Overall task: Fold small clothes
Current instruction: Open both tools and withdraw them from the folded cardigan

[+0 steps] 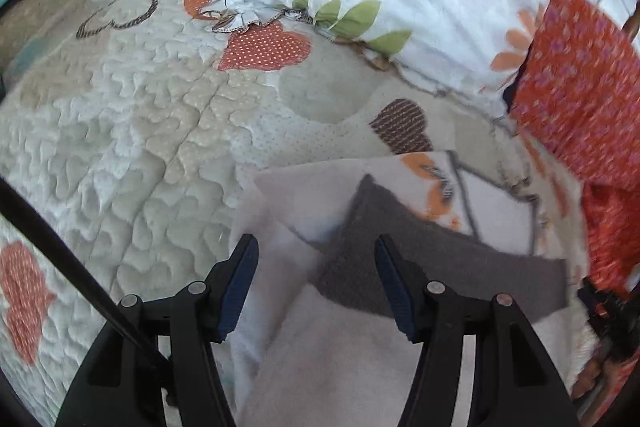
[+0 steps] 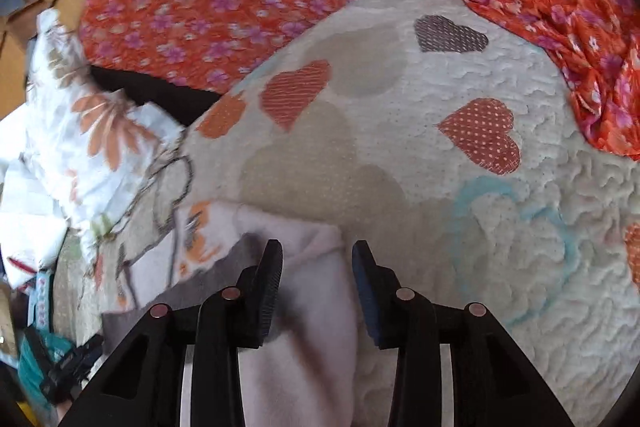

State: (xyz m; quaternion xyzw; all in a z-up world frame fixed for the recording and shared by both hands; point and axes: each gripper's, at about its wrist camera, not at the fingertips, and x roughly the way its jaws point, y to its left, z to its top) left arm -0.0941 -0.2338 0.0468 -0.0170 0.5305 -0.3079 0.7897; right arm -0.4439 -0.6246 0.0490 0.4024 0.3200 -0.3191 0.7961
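Left wrist view: left tongs [image 1: 316, 281] and right tongs [image 2: 318, 285], both spread, hover over the pale garment [image 1: 320, 347] on the bed [image 1: 140, 147] beneath them; pinch both edges evenly before folding.

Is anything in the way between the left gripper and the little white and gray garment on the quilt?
Nothing visible is. The left gripper is open directly over the white and gray garment, with only air between its fingers and the fabric. The orange floral cloth lies off to the side.
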